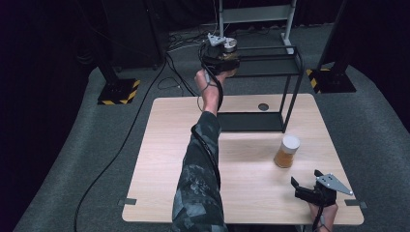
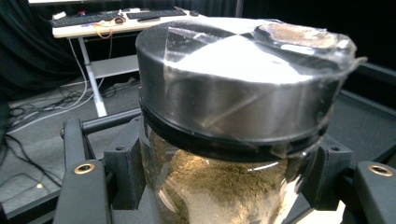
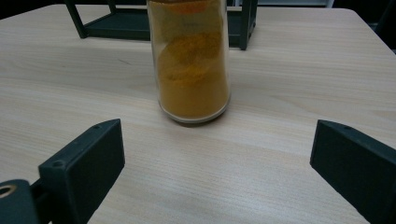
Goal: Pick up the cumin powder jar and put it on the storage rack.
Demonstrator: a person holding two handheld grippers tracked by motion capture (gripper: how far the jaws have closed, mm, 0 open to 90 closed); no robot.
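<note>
The left gripper (image 1: 220, 62) is raised to the upper middle of the high view, at the top level of the black metal rack (image 1: 290, 77), and its jaws are pressed on a glass jar with a silver lid (image 1: 227, 46). In the left gripper view this jar (image 2: 233, 186) sits between the two black jaws, clamped just below the lid; the lid (image 2: 238, 79) is a wide, shiny metal cap with clear tape and a brownish patch on top, and the glass below holds a dull brown-green powder. To my judgement the work is about half done: the jar is carried to the upper shelf, but I cannot tell if it already rests on the shelf or hangs a little above it, so setting it down and letting go are left. A second jar (image 1: 287, 151) with a white cap stands on the wooden table (image 1: 159, 159), at the right of the middle of the high view, in front of the rack; it holds orange-yellow powder (image 3: 194, 79) and is not yet picked up. The right gripper (image 1: 309, 186) rests at the lower right corner of the table with its jaws spread wide, pointing at this jar and near it, but not touching.
</note>
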